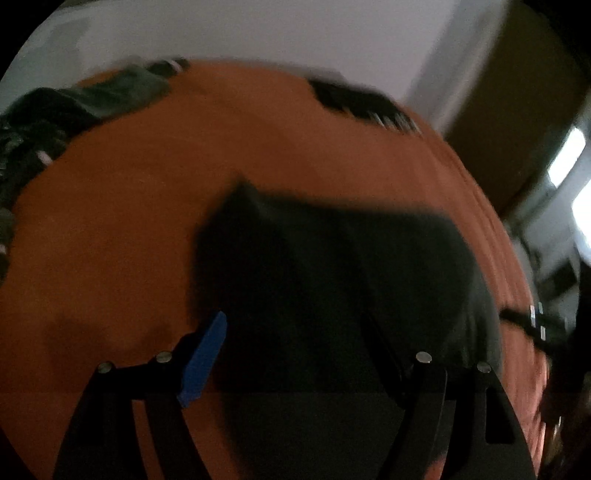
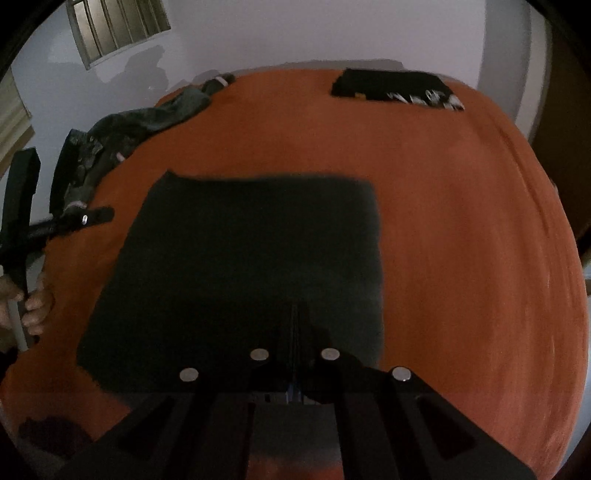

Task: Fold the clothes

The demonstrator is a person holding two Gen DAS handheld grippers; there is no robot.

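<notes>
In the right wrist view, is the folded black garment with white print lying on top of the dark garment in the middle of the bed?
No: the folded black garment lies apart at the bed's far edge.

bed (image 2: 461, 229): holds all the clothes
cloth (image 2: 251, 258): lies flat on the near part of the bed, in the middle
right gripper (image 2: 295, 325): over the near edge of the cloth
left gripper (image 1: 291, 332): over the cloth's left edge
pile (image 2: 122, 136): on the bed's far left edge, well apart from the cloth
folded shirt (image 2: 395, 88): on the far right of the bed, near the wall
wall (image 2: 332, 33): behind the bed
window (image 2: 118, 29): up on the wall, far left
</notes>
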